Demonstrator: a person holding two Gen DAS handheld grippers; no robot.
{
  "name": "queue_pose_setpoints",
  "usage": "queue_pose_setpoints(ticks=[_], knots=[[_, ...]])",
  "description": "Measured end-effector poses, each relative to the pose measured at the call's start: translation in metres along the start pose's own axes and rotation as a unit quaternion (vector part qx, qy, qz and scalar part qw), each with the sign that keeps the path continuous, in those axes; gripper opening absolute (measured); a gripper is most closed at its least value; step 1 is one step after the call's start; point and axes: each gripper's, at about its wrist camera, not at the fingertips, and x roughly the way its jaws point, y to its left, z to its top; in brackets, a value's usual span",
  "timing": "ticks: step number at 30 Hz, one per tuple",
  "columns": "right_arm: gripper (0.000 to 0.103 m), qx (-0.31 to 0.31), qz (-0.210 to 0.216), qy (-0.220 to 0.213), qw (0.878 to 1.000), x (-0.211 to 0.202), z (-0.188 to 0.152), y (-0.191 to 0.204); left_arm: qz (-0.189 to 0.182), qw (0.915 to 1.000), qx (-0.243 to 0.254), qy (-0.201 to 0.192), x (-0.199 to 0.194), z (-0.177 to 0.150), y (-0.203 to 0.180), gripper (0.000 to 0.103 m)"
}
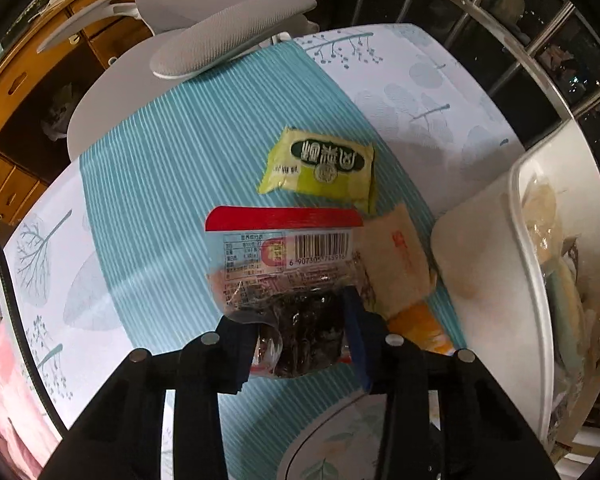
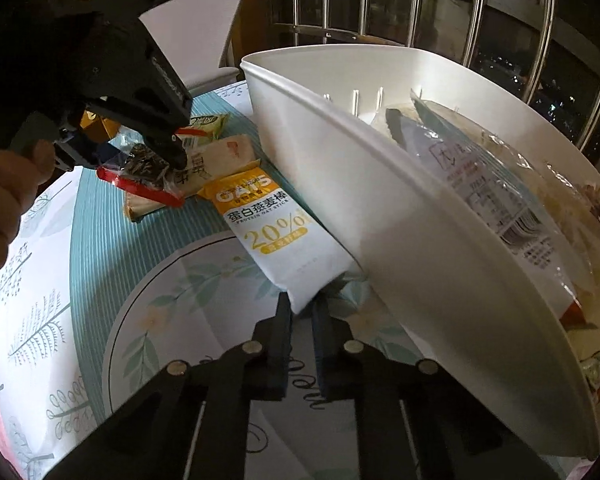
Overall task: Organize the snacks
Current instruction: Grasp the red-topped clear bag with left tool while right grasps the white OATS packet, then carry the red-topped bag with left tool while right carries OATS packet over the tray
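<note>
Snack packets are seen spread on a teal-striped tablecloth (image 1: 160, 168) beside a white plastic bin (image 2: 340, 168). At the left of the right wrist view, a person's hand (image 2: 4, 200) is seen holding the left gripper (image 2: 148, 152), whose jaws are closed on a clear packet with red edges (image 1: 284, 264) filled with a dark snack; in the left wrist view both pads are pressed against the packet's sides, with its barcode turned upward. A pale green packet (image 1: 320, 166) is laid flat just beyond it, and a beige packet (image 1: 396, 264) is tucked partly beneath its right edge. Further right, an oat bar packet (image 2: 276, 236), orange at the top and white below, is stretched along the foot of the bin's wall. Its near end is pinched by the right gripper (image 2: 302, 308), whose jaws are drawn almost together on the wrapper. At the far right, the bin is seen already loaded with several wrapped packets (image 2: 480, 184), leaning against one another inside its walls.
</note>
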Motion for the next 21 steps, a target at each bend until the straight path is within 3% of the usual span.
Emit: queue_pose_setpoints(ticks=[11, 21], knots=[[0.001, -0.015, 0.021, -0.002, 1.000, -0.020, -0.003, 0.005, -0.006, 0.9993, -0.037, -0.004, -0.034, -0.029, 0.021, 0.038], [0.001, -0.017, 0.041, -0.022, 0.999, -0.068, 0.000, 0.005, -0.014, 0.9971, -0.069, -0.030, -0.102, -0.066, 0.040, 0.038]])
